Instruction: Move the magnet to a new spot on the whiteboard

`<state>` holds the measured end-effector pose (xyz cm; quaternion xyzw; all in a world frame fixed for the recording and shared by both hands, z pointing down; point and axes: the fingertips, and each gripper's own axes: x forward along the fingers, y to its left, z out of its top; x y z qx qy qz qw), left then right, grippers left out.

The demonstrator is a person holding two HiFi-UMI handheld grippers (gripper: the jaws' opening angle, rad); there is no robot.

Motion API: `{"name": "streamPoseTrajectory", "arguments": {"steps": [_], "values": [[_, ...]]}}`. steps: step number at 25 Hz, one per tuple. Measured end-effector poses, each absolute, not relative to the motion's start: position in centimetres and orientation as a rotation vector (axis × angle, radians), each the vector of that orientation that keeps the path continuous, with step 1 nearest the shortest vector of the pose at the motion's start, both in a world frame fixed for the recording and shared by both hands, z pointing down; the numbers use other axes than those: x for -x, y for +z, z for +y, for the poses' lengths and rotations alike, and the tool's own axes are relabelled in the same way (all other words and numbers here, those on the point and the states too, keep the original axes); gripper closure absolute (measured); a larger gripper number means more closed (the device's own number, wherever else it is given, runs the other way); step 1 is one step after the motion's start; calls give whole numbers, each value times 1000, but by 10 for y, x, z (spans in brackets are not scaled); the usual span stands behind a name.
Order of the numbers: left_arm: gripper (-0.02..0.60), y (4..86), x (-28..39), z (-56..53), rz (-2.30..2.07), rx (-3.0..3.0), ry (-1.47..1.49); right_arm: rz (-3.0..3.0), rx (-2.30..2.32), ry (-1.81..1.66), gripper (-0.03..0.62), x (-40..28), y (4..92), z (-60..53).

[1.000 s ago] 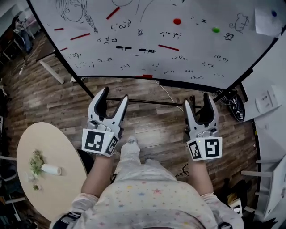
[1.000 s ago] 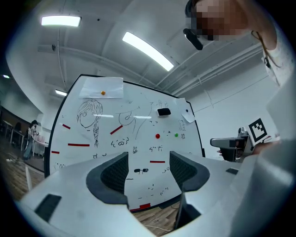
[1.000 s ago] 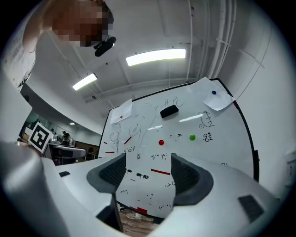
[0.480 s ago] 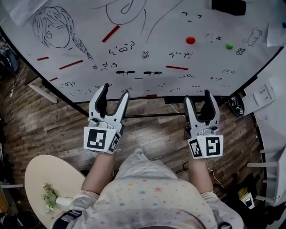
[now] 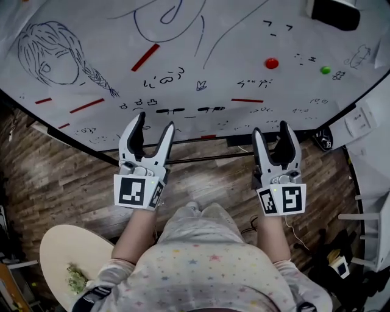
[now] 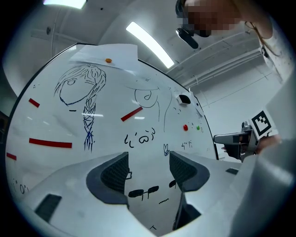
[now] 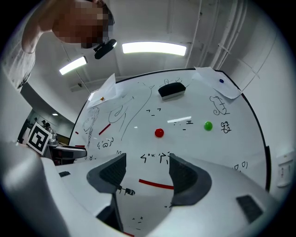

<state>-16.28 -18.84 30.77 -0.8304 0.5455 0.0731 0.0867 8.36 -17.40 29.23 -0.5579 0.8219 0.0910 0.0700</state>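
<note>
Right now we hold the left gripper (image 5: 155, 122) with its jaws spread and nothing between them; through the gap we see only marker scribbles on the whiteboard (image 5: 244, 36). Our right gripper (image 5: 270, 129) is likewise released and empty, with a thin red strip (image 7: 156, 184) showing on the board behind the gap. Both grippers point at the board's lower edge, side by side and well apart. Higher on the board, clear of the right gripper's jaws, sits the round red magnet (image 5: 272, 63), with a green magnet (image 5: 326, 70) to its right. A black eraser (image 5: 332, 13) clings further up. To the left we see a longer red strip (image 5: 145, 56) and a drawn girl's head (image 5: 49, 58) with a braid. Below us lie the wood floor (image 5: 55, 170) and a round table (image 5: 61, 256).
</note>
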Motion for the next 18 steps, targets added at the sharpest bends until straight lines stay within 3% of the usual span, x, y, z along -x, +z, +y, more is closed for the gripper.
{"name": "streamPoseTrajectory", "arguments": {"steps": [18], "values": [[324,303,127,-228,1774,2355,165,2538,1511,313,307,-110,276,-244]]}}
